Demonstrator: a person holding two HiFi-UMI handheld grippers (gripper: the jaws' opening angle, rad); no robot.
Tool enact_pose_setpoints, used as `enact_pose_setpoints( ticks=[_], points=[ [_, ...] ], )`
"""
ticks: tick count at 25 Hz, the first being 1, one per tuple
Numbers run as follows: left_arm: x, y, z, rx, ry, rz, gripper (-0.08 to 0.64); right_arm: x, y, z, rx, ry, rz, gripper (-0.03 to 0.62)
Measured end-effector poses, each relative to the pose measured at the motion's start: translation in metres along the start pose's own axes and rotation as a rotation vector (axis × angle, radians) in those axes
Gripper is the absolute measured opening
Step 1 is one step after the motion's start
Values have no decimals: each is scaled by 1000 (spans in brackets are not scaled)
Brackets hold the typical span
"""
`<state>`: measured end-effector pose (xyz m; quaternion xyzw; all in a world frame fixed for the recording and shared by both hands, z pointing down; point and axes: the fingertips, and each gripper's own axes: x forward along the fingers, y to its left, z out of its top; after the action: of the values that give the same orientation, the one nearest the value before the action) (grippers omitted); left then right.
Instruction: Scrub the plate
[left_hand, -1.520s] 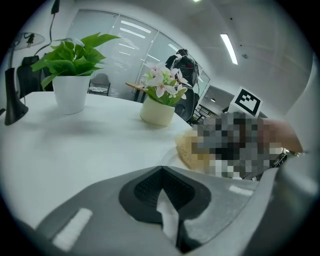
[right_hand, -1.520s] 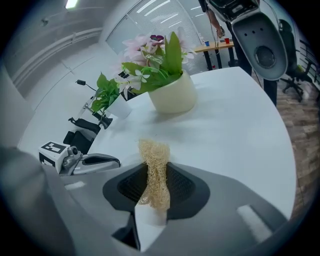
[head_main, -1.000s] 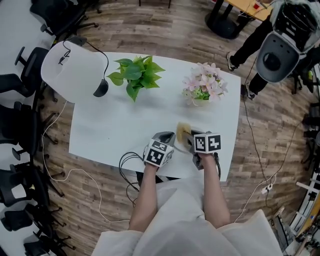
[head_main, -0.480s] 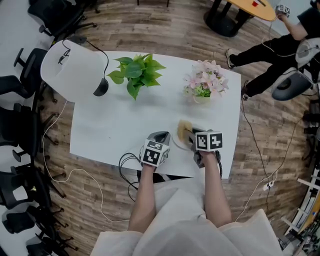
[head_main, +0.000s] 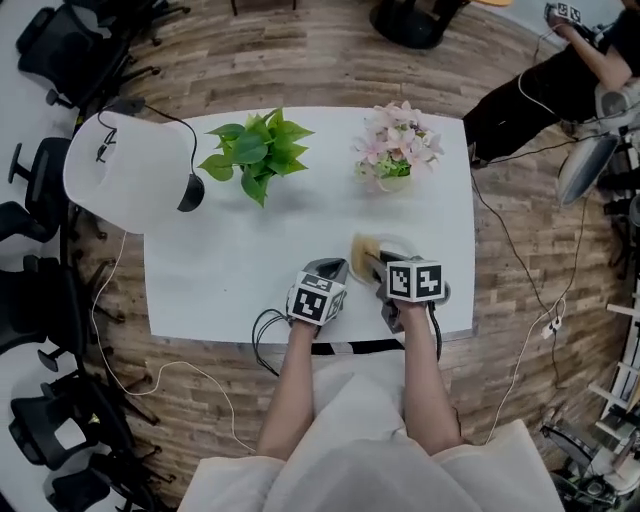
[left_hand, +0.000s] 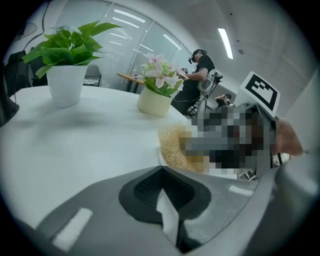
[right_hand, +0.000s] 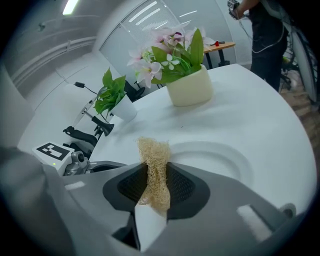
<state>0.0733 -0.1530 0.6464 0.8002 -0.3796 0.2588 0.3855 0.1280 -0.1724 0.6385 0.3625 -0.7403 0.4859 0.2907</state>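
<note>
A white plate (head_main: 398, 247) lies near the table's front right edge, also in the right gripper view (right_hand: 220, 159) and the left gripper view (left_hand: 220, 175). My right gripper (head_main: 378, 262) (right_hand: 155, 175) is shut on a tan loofah scrubber (head_main: 365, 252) (right_hand: 154, 162), whose free end rests at the plate's left rim. The same loofah scrubber (left_hand: 175, 145) shows in the left gripper view. My left gripper (head_main: 330, 268) (left_hand: 160, 172) sits just left of the plate, jaws shut with nothing between them.
A green plant in a white pot (head_main: 250, 155) (left_hand: 65, 80) stands at the back left of the white table (head_main: 230, 260). Pink flowers in a cream pot (head_main: 392, 150) (right_hand: 187, 85) stand behind the plate. A white lamp (head_main: 125, 170) overhangs the left edge. Cables hang off the front edge.
The head view has shifted, and a person in the background has moved. Both grippers stay at about the same places by the plate, the loofah still pinched.
</note>
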Motion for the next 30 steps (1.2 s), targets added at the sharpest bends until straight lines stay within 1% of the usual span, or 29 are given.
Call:
enact_pose_setpoints(
  ticks=[3,6,11,15,17,19,22,27,30],
  points=[
    [-1,0,1,15,13,-40,1,-3,4,-5,59,-33,-20,133],
    [-3,-1,4,48,27,-74,0,-4,9,-11,113,-65,-39,133],
    [-9,3,13,81,24,-110,0,-5,12,-16,180,-115,-71,133],
    [-12,0,19,124,30,-144,1,-5,8,-20,239,-153,-85,133],
    [-12,-2,22,138,30,-153,1,-5,6,-21,250,-158,-86,133],
    [-10,-3,24,137,29,-154,0,-3,5,-20,245,-151,-79,133],
    [-5,-6,23,115,27,-137,0,-2,2,-18,215,-122,-53,133],
    [0,-14,22,90,27,-79,2,-6,-8,-15,121,-47,-26,133],
    [5,-18,29,70,-9,-43,0,-7,-16,-14,71,-14,-4,133]
  ],
)
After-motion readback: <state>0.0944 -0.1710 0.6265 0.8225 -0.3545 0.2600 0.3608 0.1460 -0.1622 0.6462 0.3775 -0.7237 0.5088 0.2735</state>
